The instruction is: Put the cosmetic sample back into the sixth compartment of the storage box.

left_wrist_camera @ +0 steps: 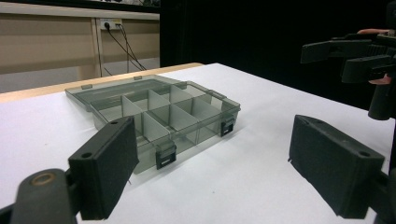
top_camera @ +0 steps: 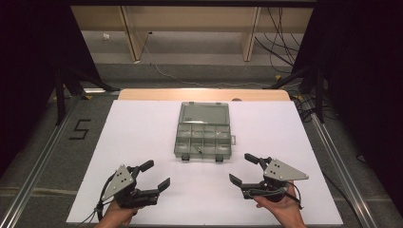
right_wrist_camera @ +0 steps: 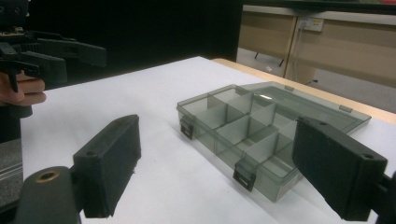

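Each hand is seen bare, without sleeve or glove. The left gripper (top_camera: 151, 175) and right gripper (top_camera: 245, 168) are built black, with blocky rectangular jaws, topped by grey three-cornered plates dotted with screws; thin cables are trailed behind.

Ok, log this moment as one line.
left claw open, idle | right claw open, idle | organizer box lid open, untouched | between claws, apart

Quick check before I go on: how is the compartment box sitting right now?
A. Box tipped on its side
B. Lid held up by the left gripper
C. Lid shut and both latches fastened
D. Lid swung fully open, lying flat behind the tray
D: the compartment box sits flat with its lid folded back onto the table, dividers exposed, while the left gripper and right gripper hang open and clear of it.
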Demonstrator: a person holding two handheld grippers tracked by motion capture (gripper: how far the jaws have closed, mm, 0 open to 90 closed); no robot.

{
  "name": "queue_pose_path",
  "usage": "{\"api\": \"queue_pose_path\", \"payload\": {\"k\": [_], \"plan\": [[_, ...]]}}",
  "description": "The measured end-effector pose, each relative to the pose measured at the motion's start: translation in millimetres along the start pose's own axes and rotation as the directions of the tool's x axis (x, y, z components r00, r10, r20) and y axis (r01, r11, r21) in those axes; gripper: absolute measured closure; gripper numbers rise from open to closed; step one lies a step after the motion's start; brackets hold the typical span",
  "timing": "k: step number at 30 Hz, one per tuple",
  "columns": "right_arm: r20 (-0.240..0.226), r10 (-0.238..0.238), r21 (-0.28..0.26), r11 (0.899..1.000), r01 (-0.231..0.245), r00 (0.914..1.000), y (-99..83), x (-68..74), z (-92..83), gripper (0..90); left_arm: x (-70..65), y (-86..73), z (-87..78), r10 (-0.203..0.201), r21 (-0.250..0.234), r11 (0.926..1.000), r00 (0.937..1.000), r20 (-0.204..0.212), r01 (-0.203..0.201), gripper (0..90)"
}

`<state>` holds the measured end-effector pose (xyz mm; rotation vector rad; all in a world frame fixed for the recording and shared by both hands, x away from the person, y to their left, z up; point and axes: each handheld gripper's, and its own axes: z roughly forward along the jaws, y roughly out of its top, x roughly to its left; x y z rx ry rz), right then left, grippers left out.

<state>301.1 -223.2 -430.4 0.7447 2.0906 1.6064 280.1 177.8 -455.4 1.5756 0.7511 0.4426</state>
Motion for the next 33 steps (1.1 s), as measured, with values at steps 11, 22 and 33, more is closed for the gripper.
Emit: {"api": "queue_pose_path", "payload": {"k": [11, 22, 33], "plan": [[0.02, -0.025, -0.007, 1.0, 0.025, 0.9995, -6.1, 0.7, -4.5, 15.9, 0.3, 0.0, 0.7, 0.004, 0.0, 1.0, 1.0, 0.001, -0.004, 15.0], [0.017, -0.028, 0.0, 1.0, 0.028, 0.9994, -5.6, 0.3, -5.1, 15.8, 0.5, 0.0, 0.9, 0.003, 0.002, 1.0, 1.0, -0.001, -0.003, 15.0], [0.02, -0.019, 0.011, 1.0, 0.019, 0.9996, -5.8, -1.0, -6.1, 15.8, 0.4, 0.0, 1.0, 0.003, 0.003, 1.0, 1.0, 0.0, -0.003, 15.0]]}}
